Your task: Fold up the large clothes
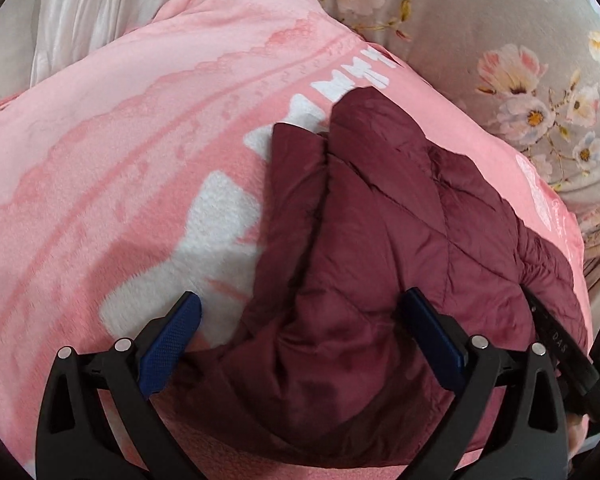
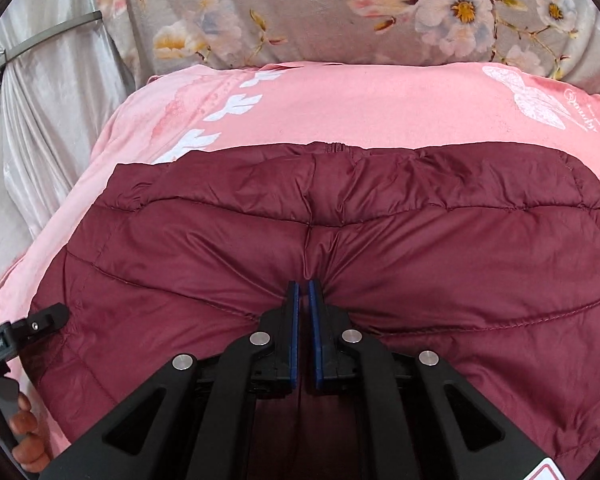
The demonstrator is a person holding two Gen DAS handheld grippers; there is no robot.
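**Asker:** What is closest to the cameras?

**Describer:** Two black grippers with blue pads. The left gripper (image 1: 298, 320) has its jaws spread wide, with nothing pressed between them. One blue pad hangs over a pink blanket (image 1: 120, 160); the other hangs over a maroon quilted jacket (image 1: 380, 240). The right gripper (image 2: 304, 292) has its jaws almost together, only a thin slit between the pads. The tips sit at a pucker in the jacket (image 2: 380, 248), where folds of fabric run in toward them. I cannot tell whether cloth is actually caught in that slit.

**Asker:** Where does the jacket lie?

**Describer:** Flat on the pink blanket, beneath and just ahead of both grippers. From the right wrist view it fills the lower half, with stitched quilting lines running across it and a small zipper (image 2: 334, 147) at its far edge. From the left wrist view it runs from the bottom centre up and to the right, ending in a narrow flap.

**Asker:** And beyond it?

**Describer:** The blanket carries white printed shapes and a white butterfly. Further back is a grey floral cover (image 2: 300, 12), and at the far left a shiny silver-white cloth (image 2: 48, 100). At the lower left edge of the right wrist view, fingers of a hand (image 2: 24, 432) hold the other tool.
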